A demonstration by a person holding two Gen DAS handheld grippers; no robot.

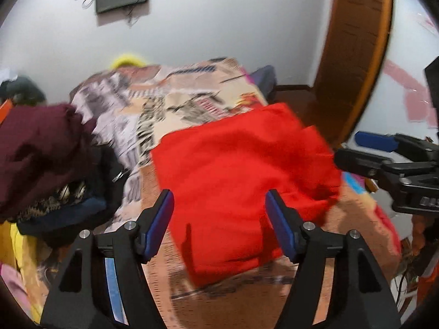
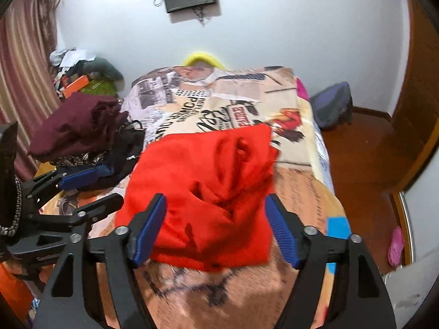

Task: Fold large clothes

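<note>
A red garment (image 1: 241, 175) lies folded in a rough rectangle on the printed bed cover (image 1: 170, 101). It also shows in the right wrist view (image 2: 208, 192), with creases on its right side. My left gripper (image 1: 219, 205) is open and empty, hovering over the garment's near edge. My right gripper (image 2: 216, 211) is open and empty, just above the garment's near side. The right gripper shows from the side in the left wrist view (image 1: 356, 150), and the left gripper in the right wrist view (image 2: 87, 189).
A pile of clothes topped by a maroon garment (image 2: 79, 123) sits on the bed's left side. The bed cover (image 2: 247, 101) stretches to the far wall. A dark backpack (image 2: 332, 107) lies on the wooden floor at right, near a wooden door (image 1: 354, 54).
</note>
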